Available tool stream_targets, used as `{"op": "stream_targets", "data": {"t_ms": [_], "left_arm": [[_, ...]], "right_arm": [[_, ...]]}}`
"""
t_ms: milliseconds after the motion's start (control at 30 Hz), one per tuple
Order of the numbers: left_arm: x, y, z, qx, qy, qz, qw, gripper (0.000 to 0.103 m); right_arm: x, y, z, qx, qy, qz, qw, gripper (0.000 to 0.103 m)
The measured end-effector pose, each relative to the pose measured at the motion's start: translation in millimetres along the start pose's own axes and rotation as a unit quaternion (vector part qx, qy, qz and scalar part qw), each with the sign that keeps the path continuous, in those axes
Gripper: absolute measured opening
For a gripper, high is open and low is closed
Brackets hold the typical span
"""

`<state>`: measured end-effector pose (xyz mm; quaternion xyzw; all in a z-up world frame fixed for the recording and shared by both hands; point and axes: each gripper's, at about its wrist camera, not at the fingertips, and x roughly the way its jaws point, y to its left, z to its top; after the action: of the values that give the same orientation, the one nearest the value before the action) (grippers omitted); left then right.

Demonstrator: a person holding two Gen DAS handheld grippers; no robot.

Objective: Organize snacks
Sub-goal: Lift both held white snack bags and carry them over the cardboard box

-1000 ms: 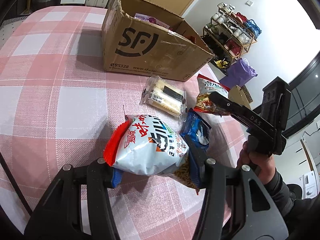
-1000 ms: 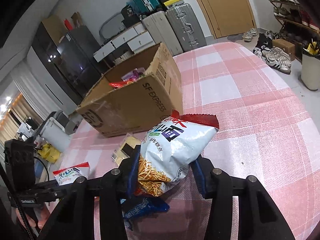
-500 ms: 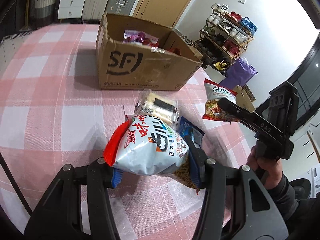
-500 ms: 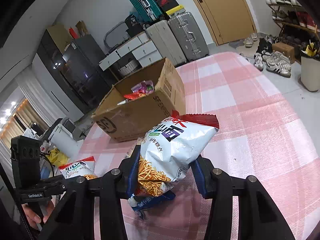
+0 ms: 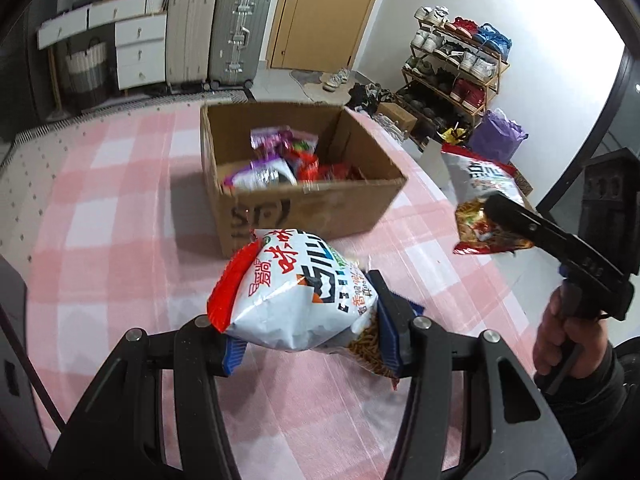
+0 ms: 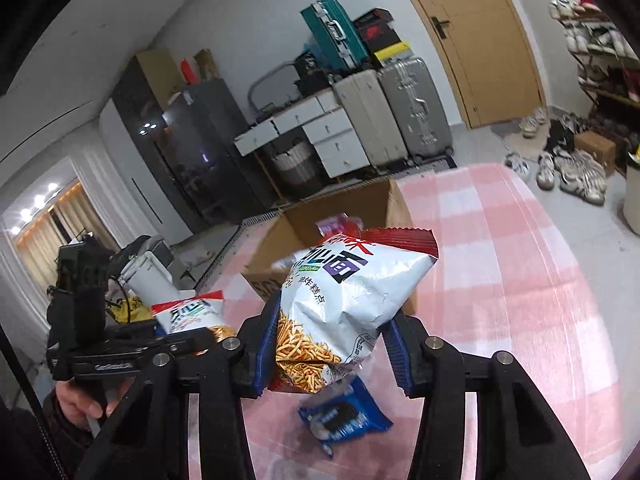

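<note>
My left gripper is shut on a white and red noodle snack bag, held above the pink checked table. My right gripper is shut on a second noodle snack bag of the same kind; that bag also shows in the left wrist view, raised to the right of the open cardboard box. The box holds several snack packs. The left gripper and its bag show at the left of the right wrist view. A blue cookie pack lies on the table below the right gripper.
Suitcases and white drawers stand beyond the table's far edge. A shoe rack and a purple bag are on the floor at the right. The box is just ahead of both bags.
Both grippers have risen off the table with their bags and now look down into the box. The clear-wrapped pack and the blue pack have dropped out of the left view.
</note>
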<state>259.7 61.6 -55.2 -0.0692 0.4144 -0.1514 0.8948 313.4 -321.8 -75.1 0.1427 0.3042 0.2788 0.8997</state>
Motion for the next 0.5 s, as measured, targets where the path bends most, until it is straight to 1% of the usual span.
{"op": "stream_targets", "data": {"t_ms": [100,267,333,433,500], "left_arm": [[-10,3,17,-0.002,-0.007,-0.005,1.0,0.05],[-23,11,44,-0.004,-0.022,0.009,0.9997,0.05],[-22,11,58,0.002,-0.026,0.007,0.9996,0.05],[-19,18,77,0.003,-0.03,0.02,0.9993,0.05],[-19,20,89,0.005,-0.035,0.015,0.9993,0.05]], "right_arm": [[-4,12,14,-0.02,-0.007,0.009,1.0,0.047],[-8,32,37,-0.056,-0.016,0.041,0.997,0.047],[-8,40,47,-0.07,-0.018,0.044,0.996,0.047],[-3,50,65,-0.085,-0.018,0.045,0.995,0.047],[1,55,75,-0.094,-0.018,0.044,0.994,0.047]]}}
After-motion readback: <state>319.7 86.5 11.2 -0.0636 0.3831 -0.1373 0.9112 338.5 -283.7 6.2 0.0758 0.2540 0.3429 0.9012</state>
